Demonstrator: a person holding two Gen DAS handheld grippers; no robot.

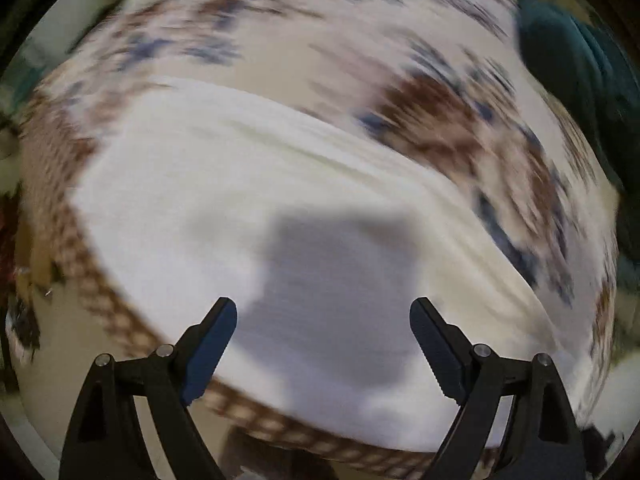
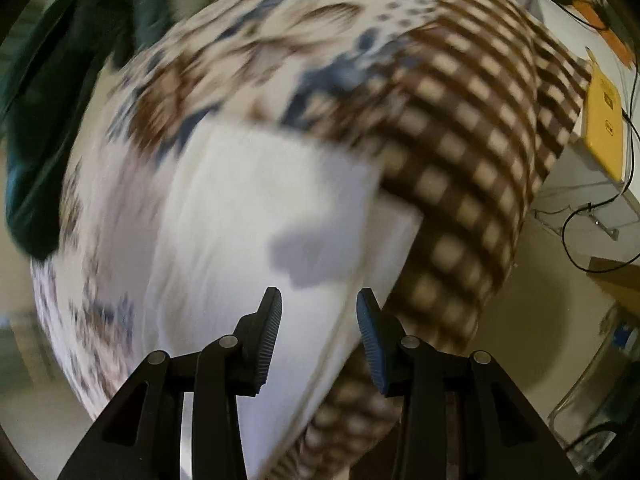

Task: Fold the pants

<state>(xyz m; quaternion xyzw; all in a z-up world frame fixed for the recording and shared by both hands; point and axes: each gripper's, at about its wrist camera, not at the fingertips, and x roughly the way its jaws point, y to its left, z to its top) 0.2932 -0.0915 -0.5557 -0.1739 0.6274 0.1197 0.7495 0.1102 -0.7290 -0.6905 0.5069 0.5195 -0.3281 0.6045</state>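
Note:
White pants (image 1: 248, 200) lie flat on a patterned blanket (image 1: 440, 92), blurred by motion in the left wrist view. My left gripper (image 1: 323, 322) hovers above them, pointing down, open wide with nothing between its fingers; its shadow falls on the cloth. In the right wrist view the same white pants (image 2: 240, 208) lie with a corner toward the blanket's brown checked border (image 2: 472, 152). My right gripper (image 2: 319, 312) hangs above the pants' edge, jaws partly apart, with no cloth pinched between the pads.
A dark teal garment (image 1: 576, 80) lies on the blanket at the right of the left view, and the teal garment (image 2: 60, 92) shows at the left of the right view. A yellow box (image 2: 604, 128), cables and shelving stand beyond the bed's right edge. Pale floor (image 2: 520, 320) lies below.

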